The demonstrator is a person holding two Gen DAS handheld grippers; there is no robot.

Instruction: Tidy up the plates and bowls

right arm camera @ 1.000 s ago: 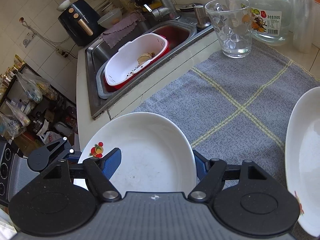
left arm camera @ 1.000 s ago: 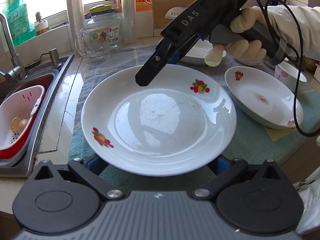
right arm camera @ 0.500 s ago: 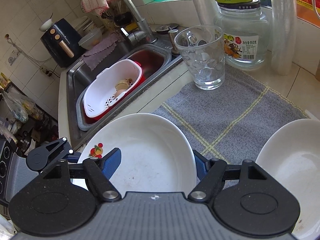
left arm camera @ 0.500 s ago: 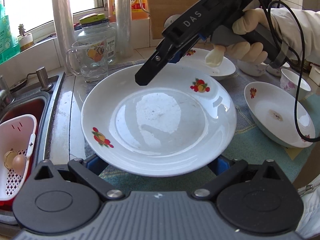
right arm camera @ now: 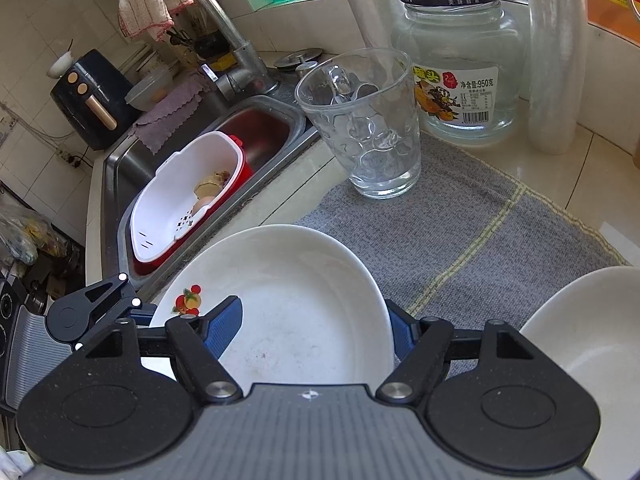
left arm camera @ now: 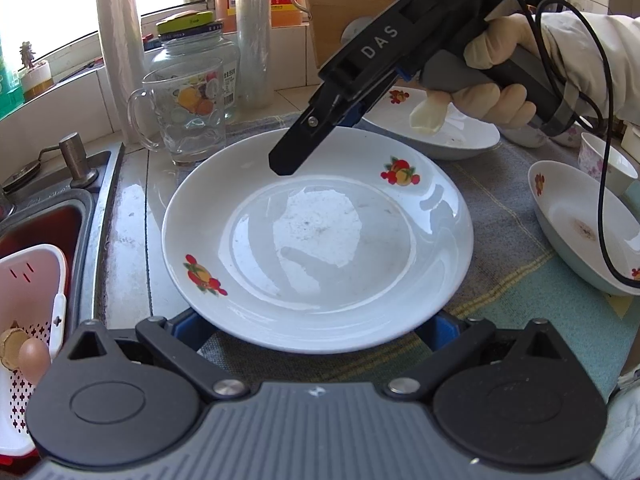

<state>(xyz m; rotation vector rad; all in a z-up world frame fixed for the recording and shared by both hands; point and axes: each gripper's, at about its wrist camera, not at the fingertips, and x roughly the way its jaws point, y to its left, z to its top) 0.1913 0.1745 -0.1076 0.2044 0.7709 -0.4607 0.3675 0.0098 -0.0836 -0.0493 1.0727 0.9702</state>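
Grey cloth beside sink; left gripper and right gripper each wide-spread, plate rim between fingers, grip unclear.

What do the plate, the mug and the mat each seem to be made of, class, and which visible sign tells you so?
Plate: probably glazed ceramic or porcelain; glossy white, mirror-like reflections, printed fruit motifs.
Mug: clear glass; the jar behind shows through it, and its wall is dimpled.
Mat: woven fabric; matte grey with a visible weave and pale stripes.
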